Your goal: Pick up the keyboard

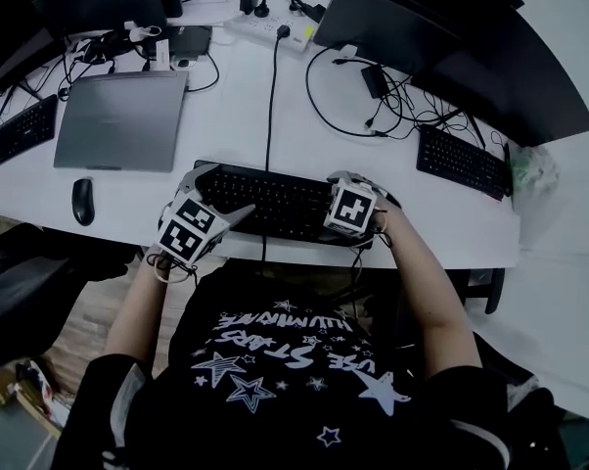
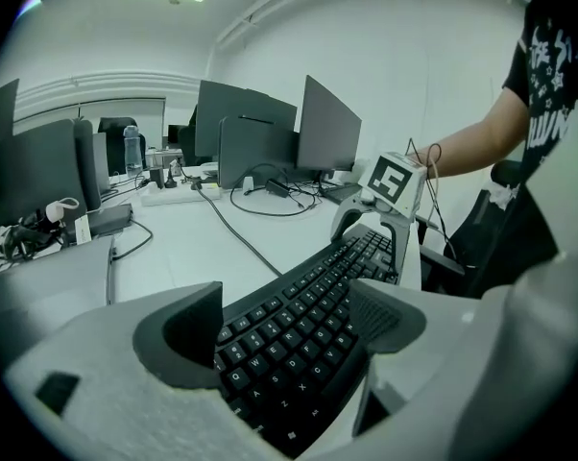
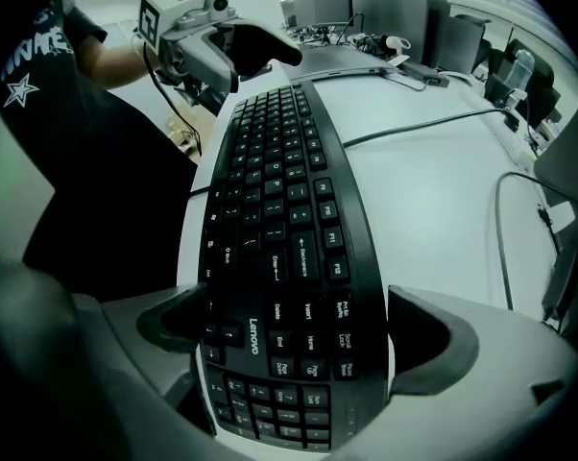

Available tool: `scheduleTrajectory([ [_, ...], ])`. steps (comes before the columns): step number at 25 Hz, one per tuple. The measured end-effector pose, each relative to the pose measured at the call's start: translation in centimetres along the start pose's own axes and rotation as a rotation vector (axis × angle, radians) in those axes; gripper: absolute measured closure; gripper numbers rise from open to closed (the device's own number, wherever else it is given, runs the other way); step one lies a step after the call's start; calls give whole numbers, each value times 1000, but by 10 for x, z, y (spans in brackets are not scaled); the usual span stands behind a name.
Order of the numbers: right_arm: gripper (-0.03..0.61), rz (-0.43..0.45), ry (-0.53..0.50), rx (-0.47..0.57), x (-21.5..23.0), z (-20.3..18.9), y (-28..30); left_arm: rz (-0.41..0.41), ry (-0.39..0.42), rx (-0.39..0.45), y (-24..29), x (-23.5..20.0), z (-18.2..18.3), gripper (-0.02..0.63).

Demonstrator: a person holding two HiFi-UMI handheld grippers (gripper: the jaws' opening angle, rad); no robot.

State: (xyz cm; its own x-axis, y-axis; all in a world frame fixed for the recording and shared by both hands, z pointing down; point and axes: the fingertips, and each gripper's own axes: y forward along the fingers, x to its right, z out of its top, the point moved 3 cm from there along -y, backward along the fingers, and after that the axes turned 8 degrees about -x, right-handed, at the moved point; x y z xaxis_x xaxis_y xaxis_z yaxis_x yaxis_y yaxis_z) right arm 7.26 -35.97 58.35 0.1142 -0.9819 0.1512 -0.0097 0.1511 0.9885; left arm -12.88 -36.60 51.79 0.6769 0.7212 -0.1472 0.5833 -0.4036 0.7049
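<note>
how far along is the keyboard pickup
Done: the left gripper and right gripper sit at opposite ends of the keyboard. In hand: each one's jaws stand apart astride it, not clamped. Left: close both, then lift; the keyboard lies flat on the desk.

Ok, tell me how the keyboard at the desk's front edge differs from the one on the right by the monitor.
The front keyboard has a curved outline; the right keyboard looks straight-edged. The front keyboard looks longer, the right keyboard more compact. The front keyboard sits between the open jaws of the left hand-held gripper and the right hand-held gripper; the right keyboard has neither near it. Both are black and lie on the white desk.
</note>
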Motion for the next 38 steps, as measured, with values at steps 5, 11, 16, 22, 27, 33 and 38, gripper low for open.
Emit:
scheduleTrajectory([
  [5, 18, 33, -4, -117, -1, 1, 6, -14, 4, -17, 5, -6, 2, 206],
  [11, 9, 6, -36, -62, 0, 9, 2, -17, -6, -38, 14, -10, 2, 206],
  [16, 11, 1, -35, -90, -1, 9, 3, -9, 2, -52, 17, -7, 1, 206],
  [22, 11, -72, -34, -74, -4, 9, -4, 26, 51, -72, 16, 0, 4, 206],
  [27, 11, -178, -25, -72, -10, 9, -12, 74, 139, -107, 17, 11, 5, 206],
  [33, 11, -363, -16, -60, -23, 8, -23, 148, 277, -117, 12, 20, 18, 206],
  [38, 9, -509, -19, -34, -34, 4, -30, 131, 433, -188, 14, 35, 31, 206],
])
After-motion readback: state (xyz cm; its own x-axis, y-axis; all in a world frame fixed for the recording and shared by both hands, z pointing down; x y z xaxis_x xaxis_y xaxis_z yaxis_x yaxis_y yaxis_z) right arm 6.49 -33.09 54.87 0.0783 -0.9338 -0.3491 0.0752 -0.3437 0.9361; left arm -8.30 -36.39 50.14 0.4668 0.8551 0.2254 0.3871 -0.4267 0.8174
